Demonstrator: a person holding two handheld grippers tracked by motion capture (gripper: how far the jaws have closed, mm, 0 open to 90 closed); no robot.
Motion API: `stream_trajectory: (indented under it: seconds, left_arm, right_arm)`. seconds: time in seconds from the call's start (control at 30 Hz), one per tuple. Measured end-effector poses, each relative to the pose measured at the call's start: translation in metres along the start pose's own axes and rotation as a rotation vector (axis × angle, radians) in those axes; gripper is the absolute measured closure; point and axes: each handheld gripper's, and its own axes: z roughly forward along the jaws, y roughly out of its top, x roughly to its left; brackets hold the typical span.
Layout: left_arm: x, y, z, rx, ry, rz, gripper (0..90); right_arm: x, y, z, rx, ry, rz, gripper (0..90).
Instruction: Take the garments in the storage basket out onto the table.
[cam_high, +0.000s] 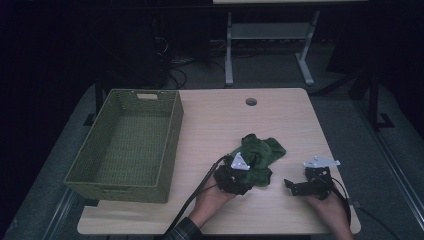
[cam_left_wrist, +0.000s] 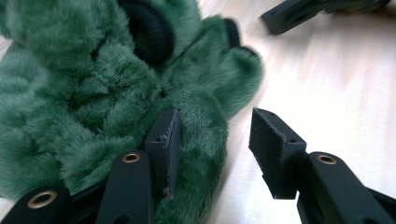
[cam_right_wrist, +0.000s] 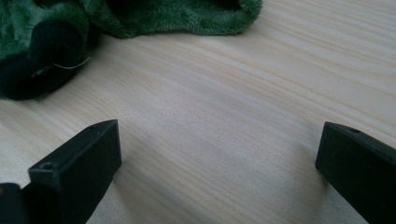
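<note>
A green plush garment (cam_high: 257, 152) with black ribbed cuffs (cam_left_wrist: 149, 28) lies bunched on the wooden table (cam_high: 220, 120), right of centre. My left gripper (cam_high: 245, 175) is low at its near edge. In the left gripper view the left gripper (cam_left_wrist: 217, 149) is half open: one jaw is sunk in the green fur (cam_left_wrist: 93, 93), a fold of fur lies in the gap, and the other jaw stands over bare wood without touching the fur. My right gripper (cam_high: 295, 186) rests to the right of the garment. In the right gripper view the right gripper (cam_right_wrist: 217, 158) is wide open over bare table, with the plush (cam_right_wrist: 177, 16) beyond it.
A green woven basket (cam_high: 172, 145), with nothing in it, stands on the table's left side. A round cable hole (cam_high: 251, 102) sits near the far edge. Cables trail from both grippers toward the near edge. Table legs and wires stand on the floor behind.
</note>
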Motion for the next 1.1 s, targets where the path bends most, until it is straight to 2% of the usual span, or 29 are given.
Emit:
stream_trajectory:
  seconds: [0.07,0.13,0.27,0.33,0.47,0.5,0.57,0.6,0.7,0.73,0.77,0.83,0.87,0.9,1.0,1.07,1.1]
  left_arm:
    - [0.003,-0.001,0.003,-0.001,0.001,-0.005,52.6]
    - [0.005,-0.001,0.004,0.002,0.006,-0.007,55.2]
    - [0.009,-0.001,0.005,0.011,0.011,-0.017,63.0]
    - [0.011,-0.001,0.005,0.017,0.007,-0.022,68.1]
    - [0.015,-0.001,0.003,0.008,-0.016,-0.061,77.8]
    - [0.015,-0.001,0.003,0.008,-0.016,-0.061,78.8]
    - [0.016,-0.001,0.001,0.005,-0.023,-0.055,79.5]
    - [0.016,-0.001,-0.001,-0.016,-0.037,-0.074,79.8]
    - [0.018,0.000,-0.005,-0.023,-0.050,-0.070,79.8]
    - [0.017,0.000,-0.008,-0.048,-0.060,-0.083,79.8]
    - [0.017,0.000,-0.008,-0.048,-0.060,-0.083,79.7]
    - [0.018,0.001,-0.013,-0.075,-0.086,-0.098,79.7]
    - [0.018,0.001,-0.013,-0.075,-0.086,-0.098,79.6]
    - [0.020,0.001,-0.017,-0.090,-0.103,-0.106,79.6]
    - [0.023,0.002,-0.022,-0.109,-0.124,-0.110,79.5]
    - [0.024,0.002,-0.024,-0.115,-0.126,-0.107,79.4]
    - [0.026,0.002,-0.027,-0.129,-0.132,-0.109,79.4]
  right_arm:
    - [0.001,0.000,-0.001,0.005,-0.007,0.005,1.9]
    - [0.003,0.000,-0.006,0.002,0.005,-0.001,15.8]
    - [0.011,0.001,-0.015,-0.036,0.102,0.018,19.8]
    - [0.018,0.002,-0.015,-0.037,0.136,-0.004,20.4]
    - [0.034,0.005,-0.012,-0.019,0.204,-0.035,24.2]
    - [0.034,0.005,-0.012,-0.019,0.204,-0.035,24.2]
    - [0.040,0.006,-0.008,-0.012,0.235,-0.045,28.4]
    - [0.045,0.008,-0.006,-0.011,0.255,-0.051,31.1]
    - [0.048,0.009,-0.004,-0.013,0.267,-0.062,35.8]
    - [0.051,0.011,-0.003,-0.015,0.286,-0.053,41.5]
    - [0.051,0.012,-0.003,-0.011,0.294,-0.052,44.5]
    - [0.052,0.013,-0.002,-0.009,0.311,-0.037,48.7]
    - [0.052,0.013,-0.002,-0.009,0.311,-0.037,48.7]
    - [0.051,0.015,0.001,-0.020,0.338,-0.012,52.3]
    - [0.051,0.017,0.006,-0.006,0.351,0.018,53.8]
    - [0.051,0.018,0.007,0.000,0.344,0.021,56.6]
    - [0.050,0.021,0.009,0.003,0.336,0.020,61.8]
